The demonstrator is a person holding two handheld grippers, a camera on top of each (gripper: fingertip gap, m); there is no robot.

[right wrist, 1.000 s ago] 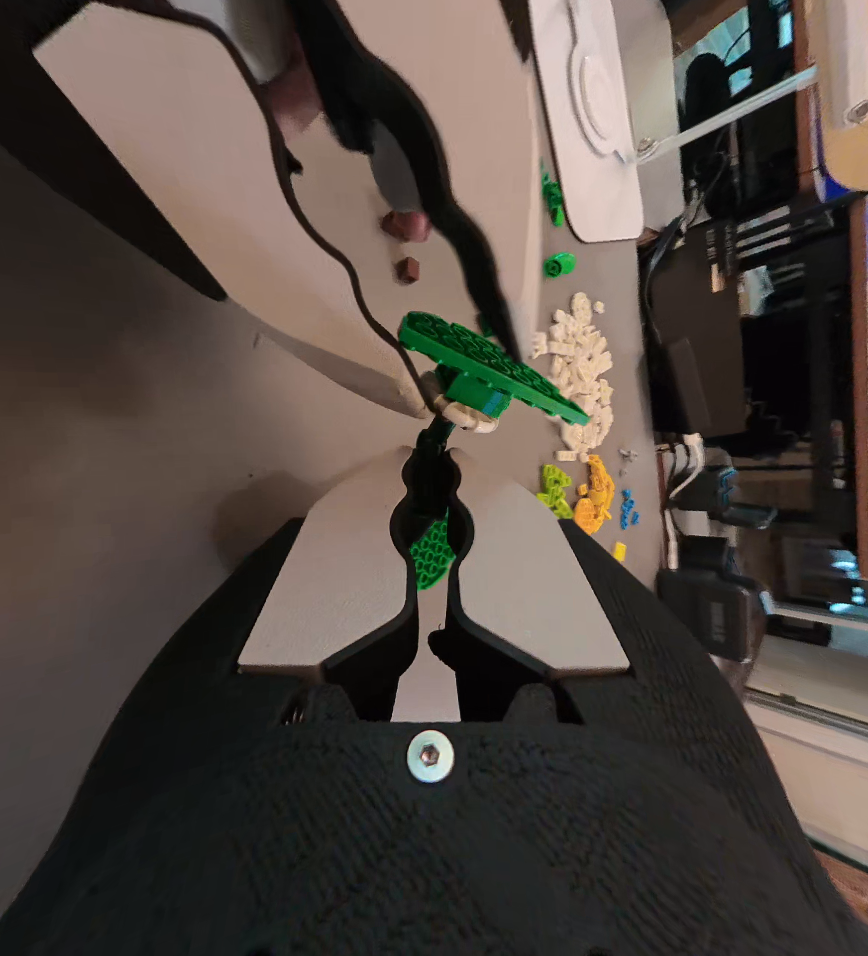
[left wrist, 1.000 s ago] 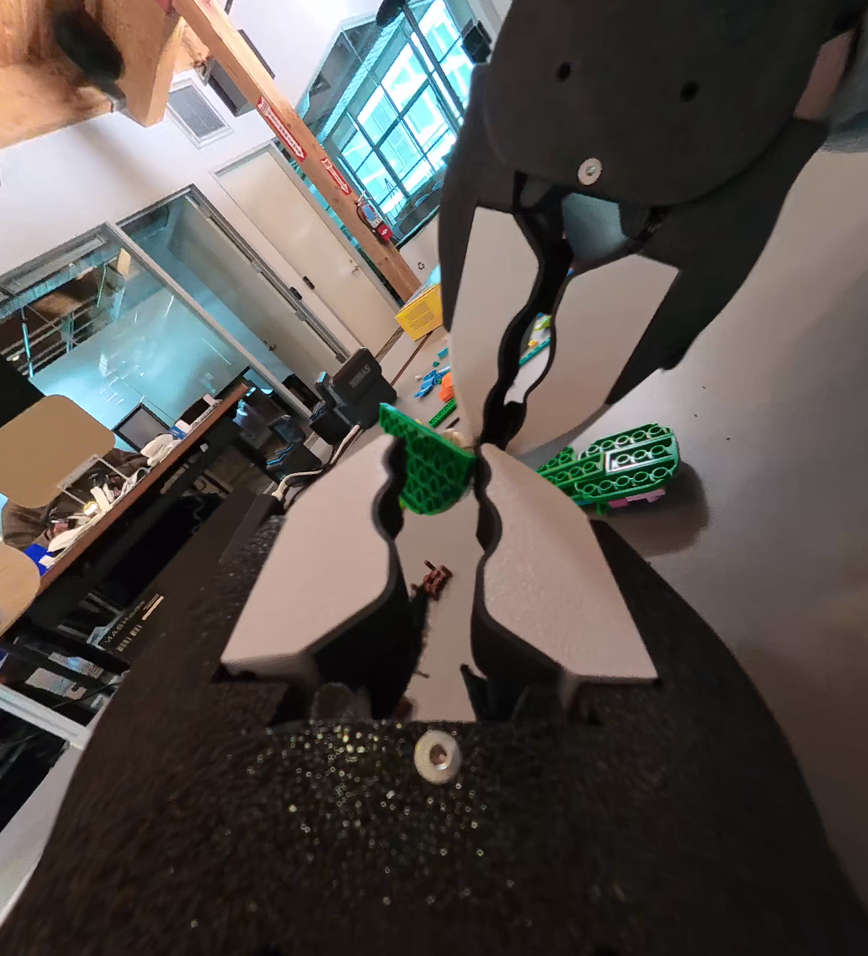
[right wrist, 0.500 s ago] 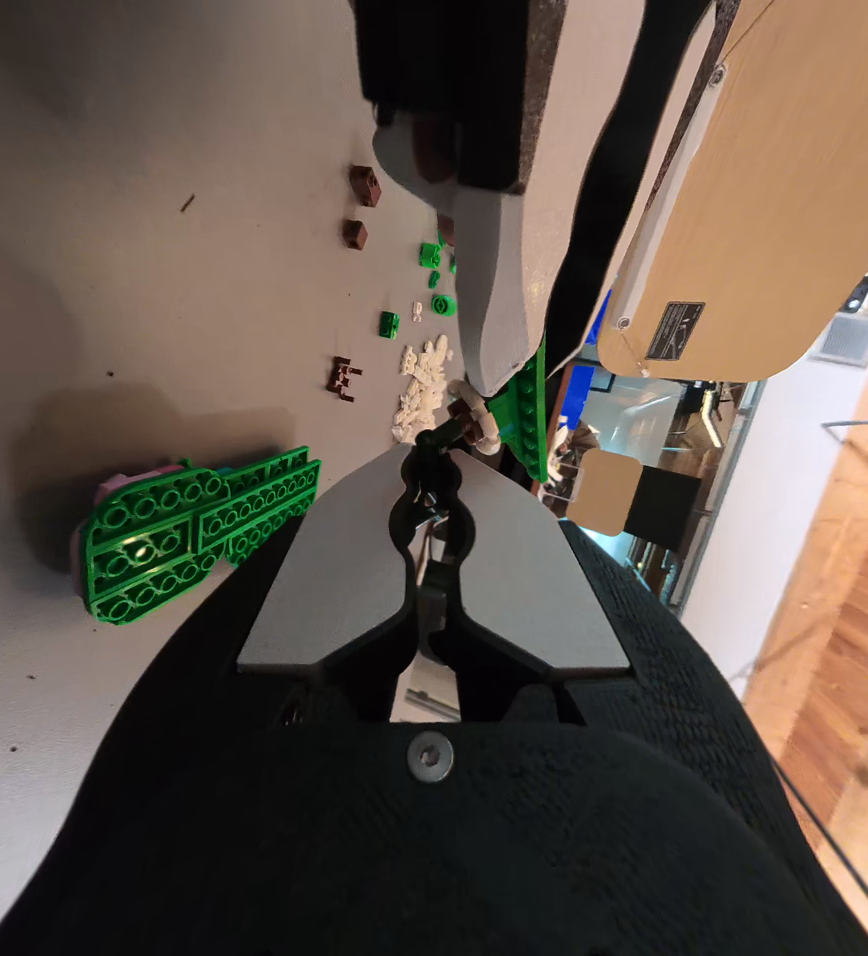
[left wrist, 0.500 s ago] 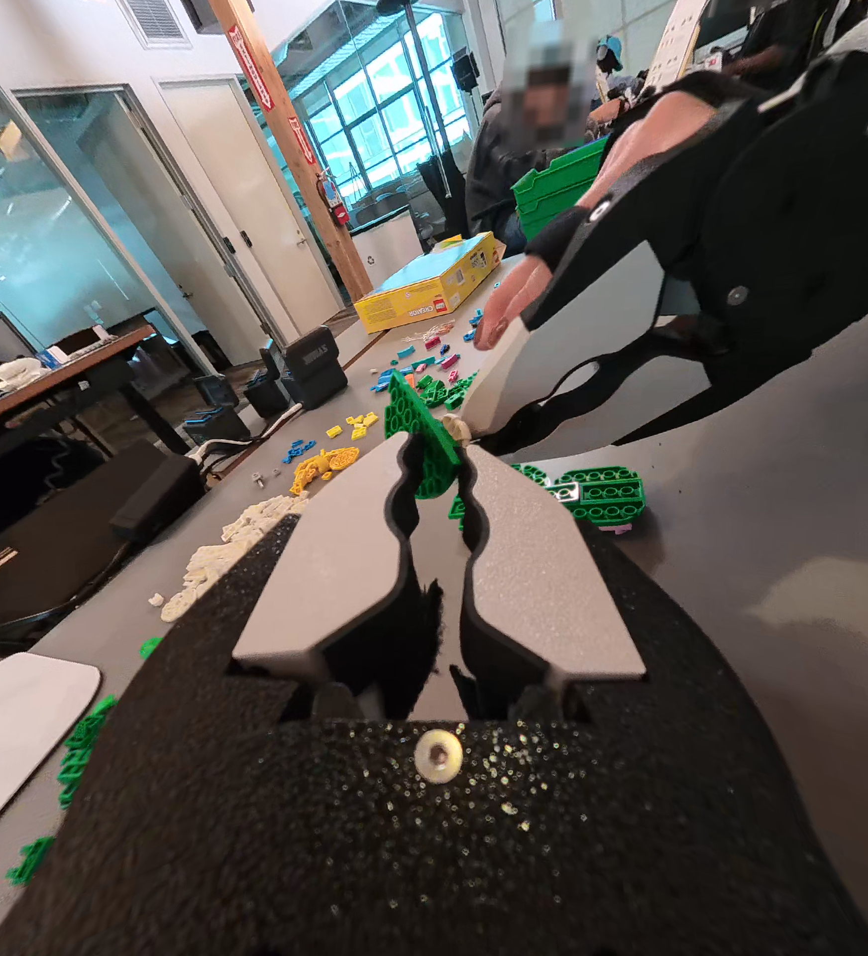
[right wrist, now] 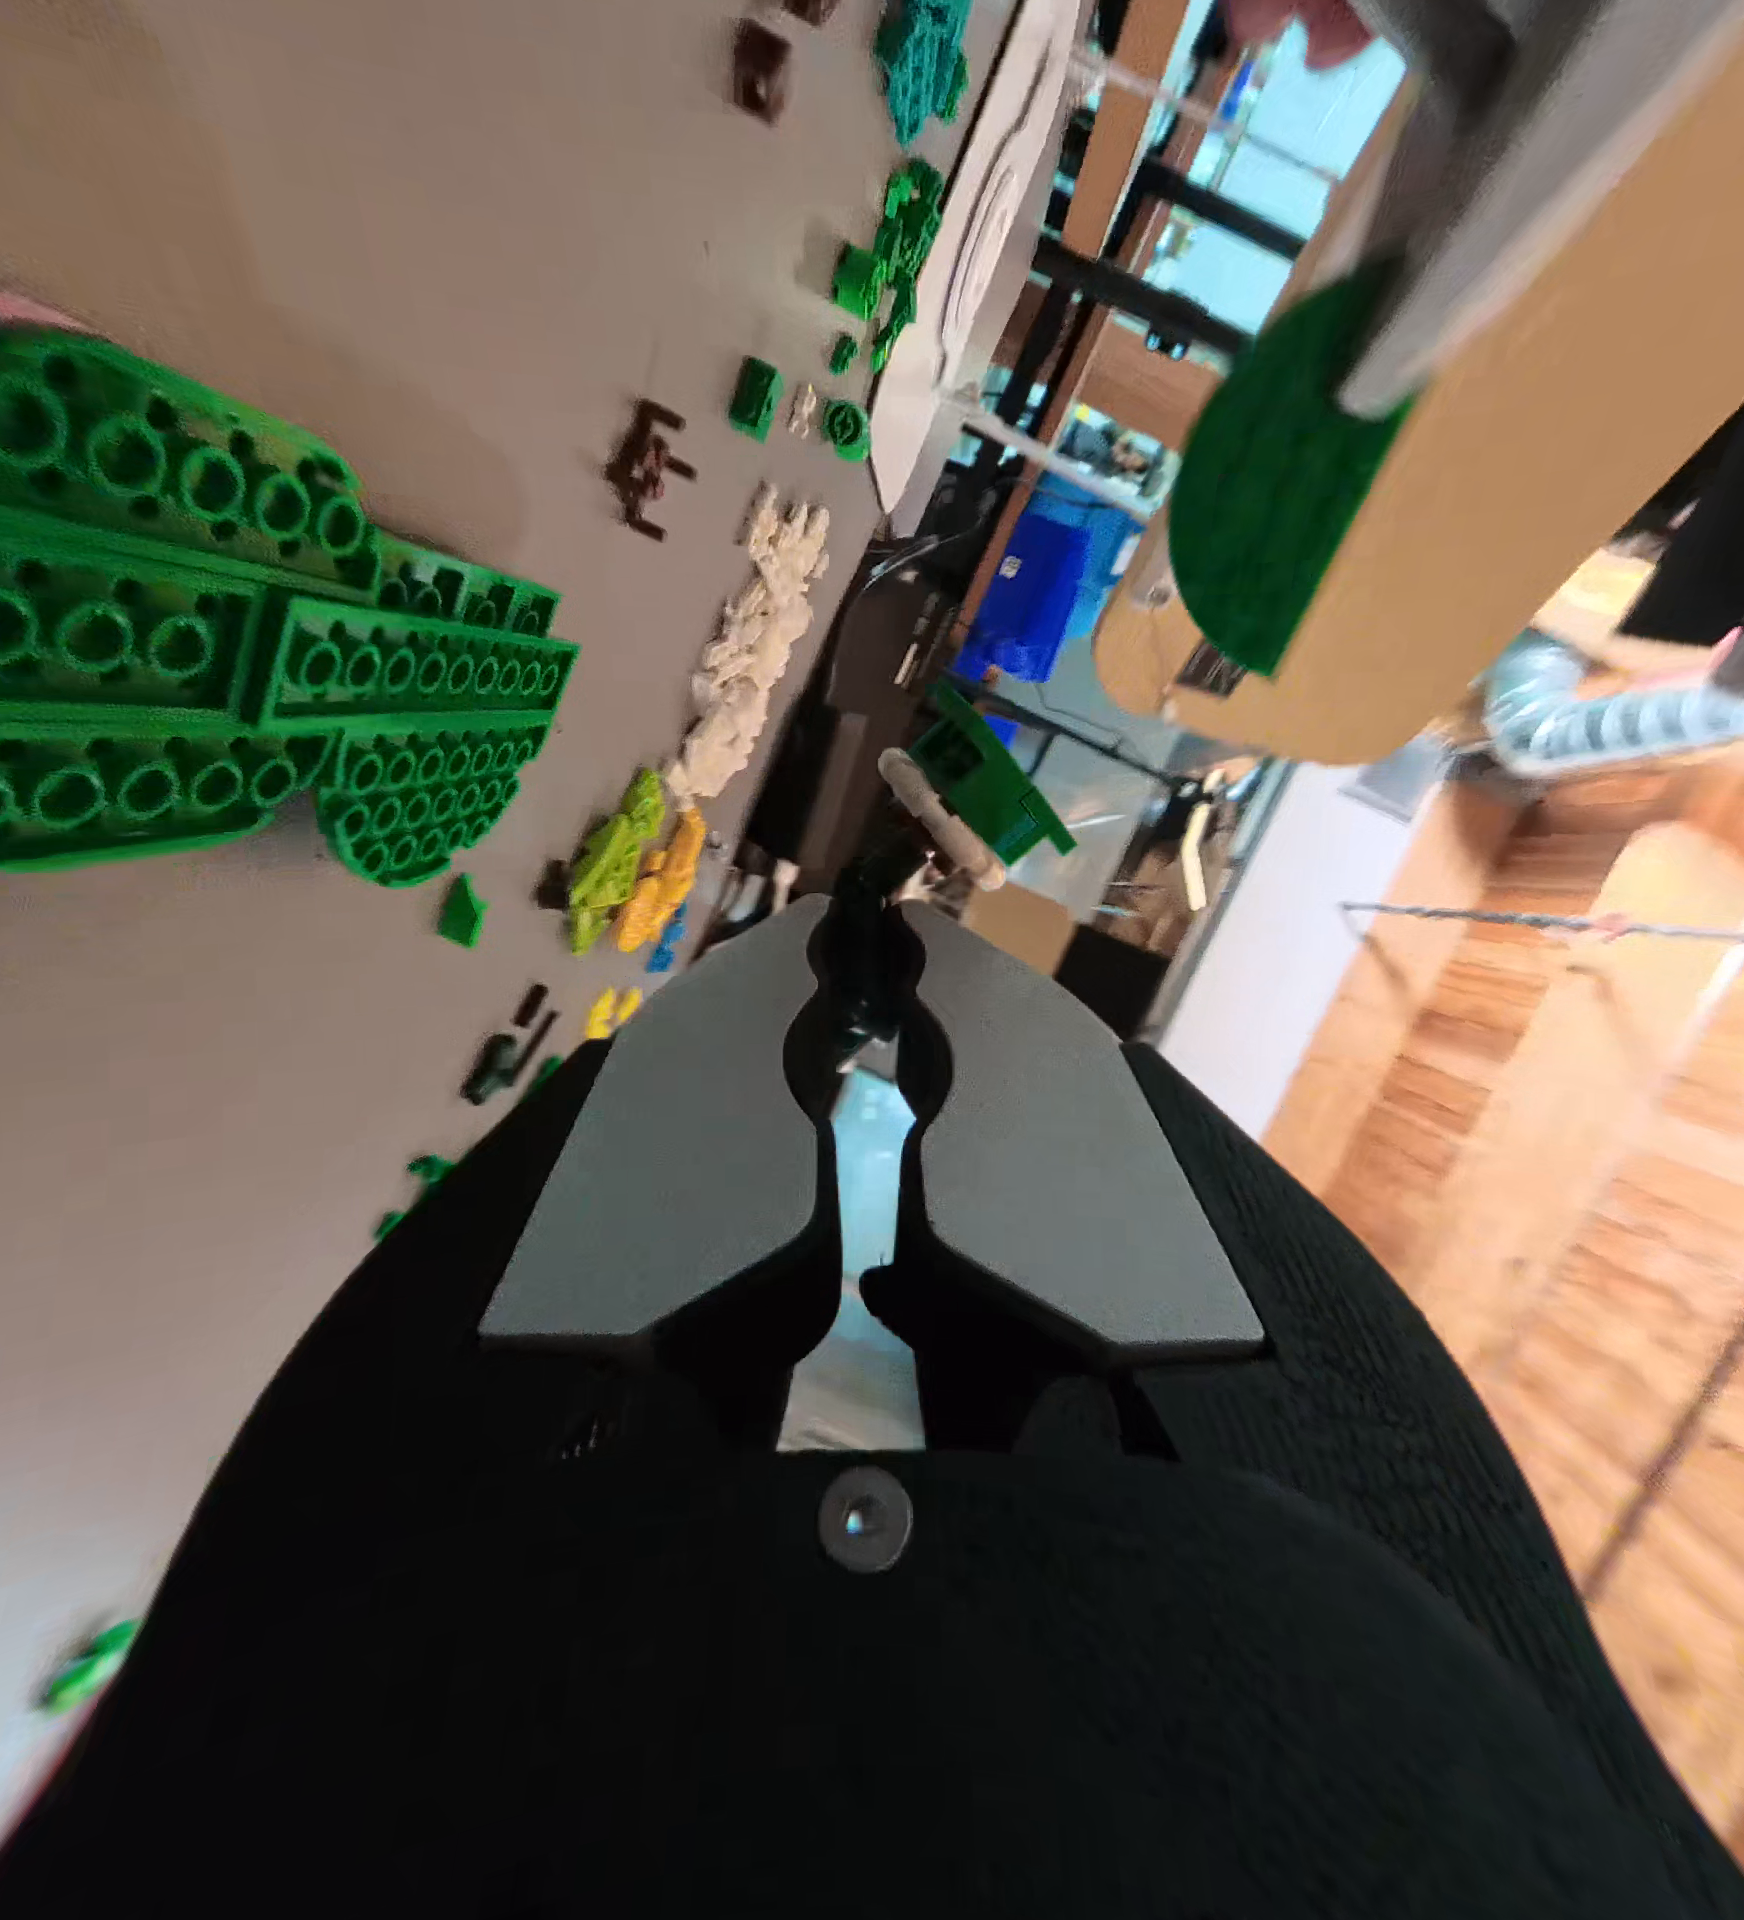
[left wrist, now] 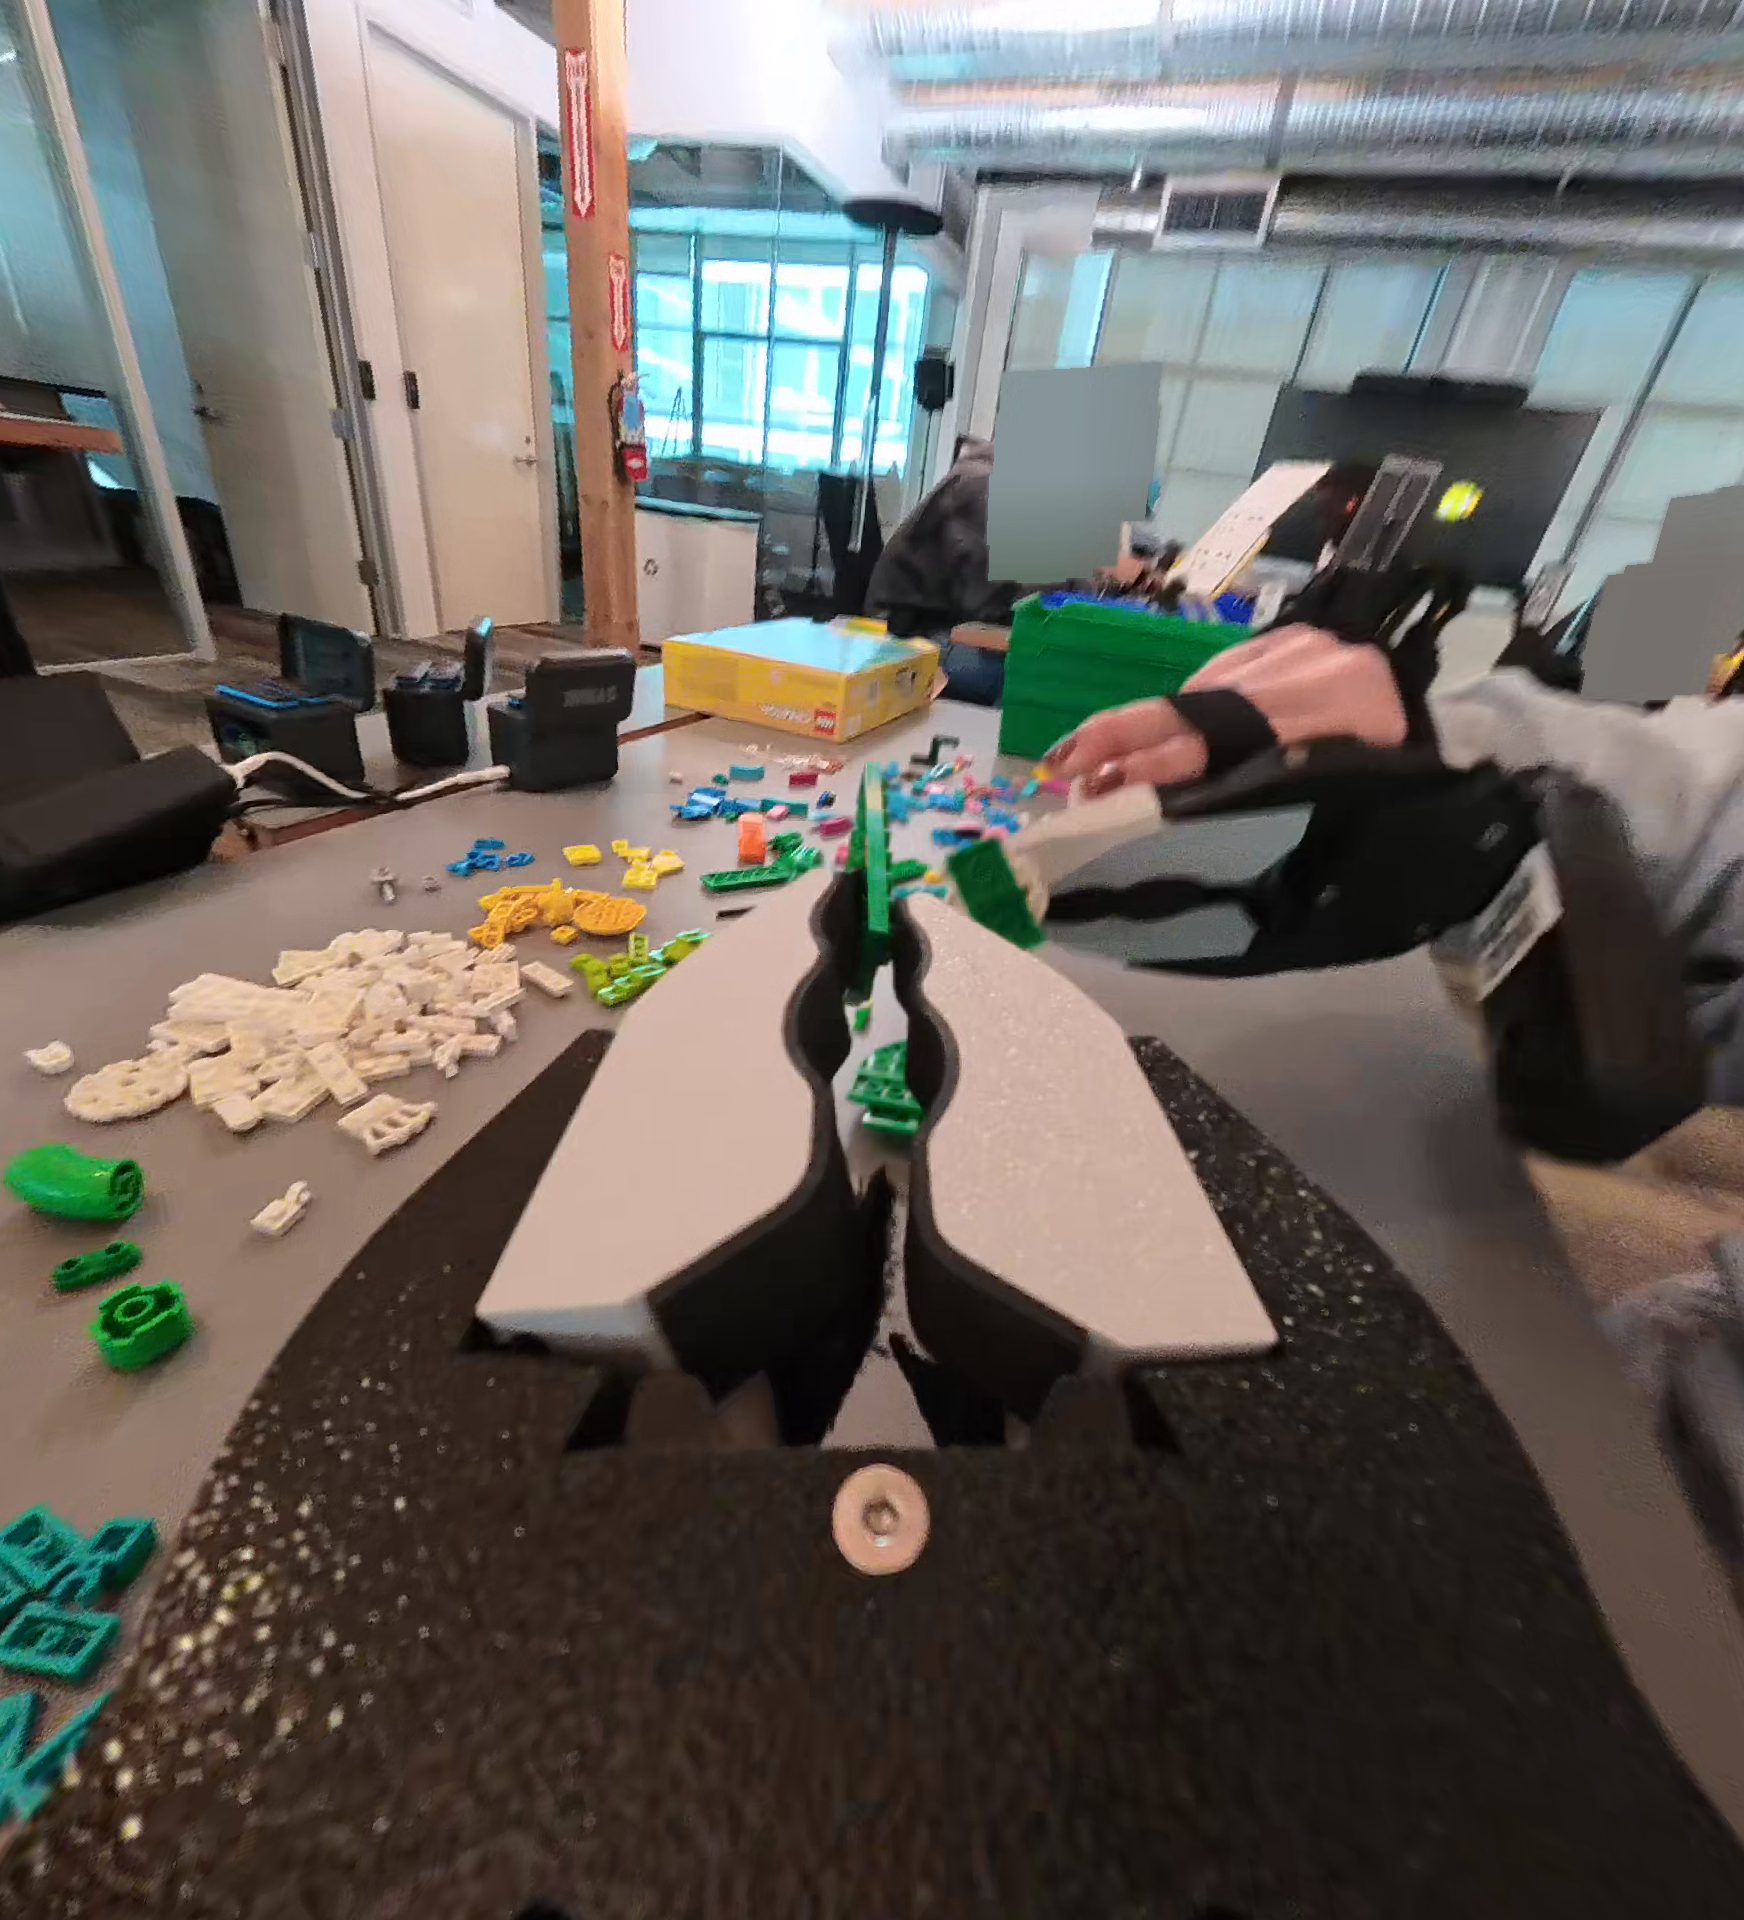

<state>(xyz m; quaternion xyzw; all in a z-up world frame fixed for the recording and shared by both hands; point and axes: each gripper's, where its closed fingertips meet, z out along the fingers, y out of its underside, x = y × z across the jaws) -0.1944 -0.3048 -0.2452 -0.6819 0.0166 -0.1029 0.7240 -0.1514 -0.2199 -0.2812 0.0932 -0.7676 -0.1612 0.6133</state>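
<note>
Office glass walls and a timber post stand behind a grey worktop (left wrist: pixel 68 966) strewn with sorted brick heaps: white ones (left wrist: pixel 328 1018) toward its left edge, yellow (left wrist: pixel 556 914) and mixed colours farther back near a yellow box (left wrist: pixel 795 675).

The left hand-held gripper (left wrist: pixel 873 914) is clamped on a thin green plate (left wrist: pixel 873 862) standing on edge above the worktop. The right hand-held gripper (right wrist: pixel 863 914) is closed on a dark stem carrying a small green brick assembly (right wrist: pixel 982 779) with a pale pin. A larger green studded build (right wrist: pixel 224 644) lies on the worktop under the right one.

Risk, as I judge it: the plate is pinched only along a narrow edge, so a sideways knock could twist it out; the stem looks thin and may pivot, dropping the assembly among the loose pieces.

Against half a second ago, the two held parts, then touching at the fingertips, now stand apart, and the left view has swung level.
</note>
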